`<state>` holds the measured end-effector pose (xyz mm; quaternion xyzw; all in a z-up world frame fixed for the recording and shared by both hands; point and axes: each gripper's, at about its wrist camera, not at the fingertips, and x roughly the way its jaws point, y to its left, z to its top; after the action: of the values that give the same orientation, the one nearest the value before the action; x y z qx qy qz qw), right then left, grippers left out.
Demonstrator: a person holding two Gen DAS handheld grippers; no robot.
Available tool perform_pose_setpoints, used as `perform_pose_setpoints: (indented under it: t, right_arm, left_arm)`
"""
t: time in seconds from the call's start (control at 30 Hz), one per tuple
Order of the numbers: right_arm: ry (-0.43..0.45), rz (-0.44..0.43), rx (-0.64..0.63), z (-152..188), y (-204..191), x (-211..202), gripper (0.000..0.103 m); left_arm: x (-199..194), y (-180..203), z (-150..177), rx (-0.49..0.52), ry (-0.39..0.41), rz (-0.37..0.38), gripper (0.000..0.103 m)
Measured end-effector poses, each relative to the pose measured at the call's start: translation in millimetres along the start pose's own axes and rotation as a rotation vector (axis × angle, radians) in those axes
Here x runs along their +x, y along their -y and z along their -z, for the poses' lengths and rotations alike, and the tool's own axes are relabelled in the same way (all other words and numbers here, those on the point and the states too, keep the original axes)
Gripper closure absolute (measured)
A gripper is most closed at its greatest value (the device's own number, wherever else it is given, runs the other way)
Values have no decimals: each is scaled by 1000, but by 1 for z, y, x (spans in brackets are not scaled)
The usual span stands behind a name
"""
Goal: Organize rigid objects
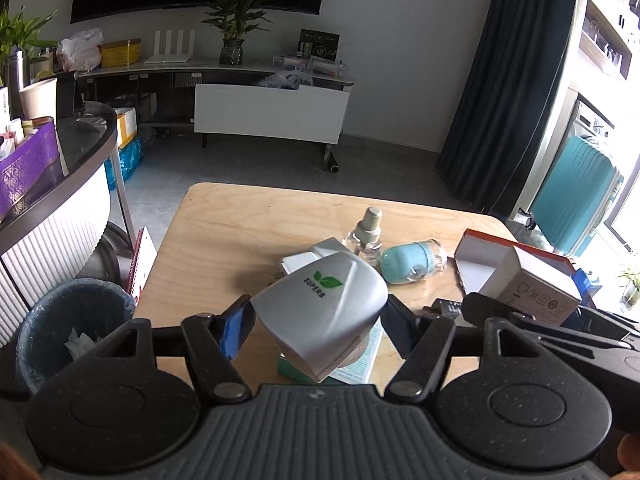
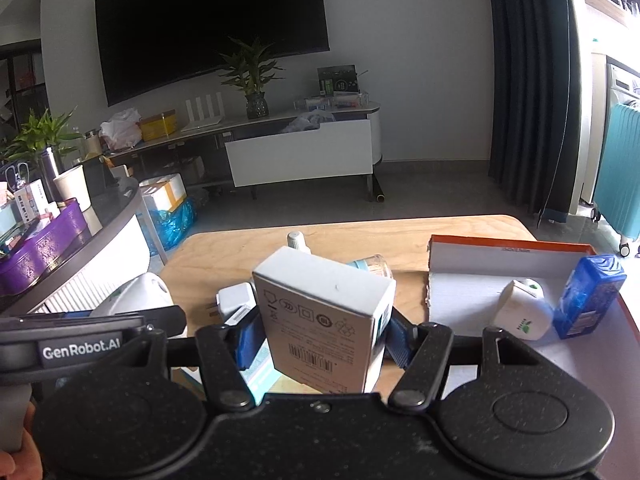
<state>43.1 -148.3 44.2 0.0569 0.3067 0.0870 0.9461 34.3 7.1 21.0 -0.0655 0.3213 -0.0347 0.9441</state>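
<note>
My left gripper (image 1: 318, 322) is shut on a white SUPERB device (image 1: 328, 308) with a green leaf logo, held above the wooden table (image 1: 240, 232). My right gripper (image 2: 320, 338) is shut on a white cardboard box (image 2: 324, 320), held above the table beside the left one; the box also shows in the left wrist view (image 1: 528, 288). An orange-rimmed open box (image 2: 508, 248) on the right holds a second white SUPERB device (image 2: 520, 314) and a blue box (image 2: 586, 296). A clear refill bottle (image 1: 366, 236), a teal jar (image 1: 412, 266) on its side and a white plug adapter (image 2: 236, 300) lie on the table.
A bin with a blue liner (image 1: 68, 328) stands left of the table. A curved counter with a purple tray (image 1: 28, 168) is at the left. A teal suitcase (image 1: 576, 200) stands at the right. A green-and-white packet (image 1: 352, 364) lies under the left gripper.
</note>
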Motion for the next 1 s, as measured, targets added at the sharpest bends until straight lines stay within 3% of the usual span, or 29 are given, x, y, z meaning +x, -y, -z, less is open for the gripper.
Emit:
perform_pose_setpoints:
  t: [1.0]
  right_arm:
    - [29,32,38,5,39,-45,28]
  left_arm:
    - [-17,36,12,45,4,40,33]
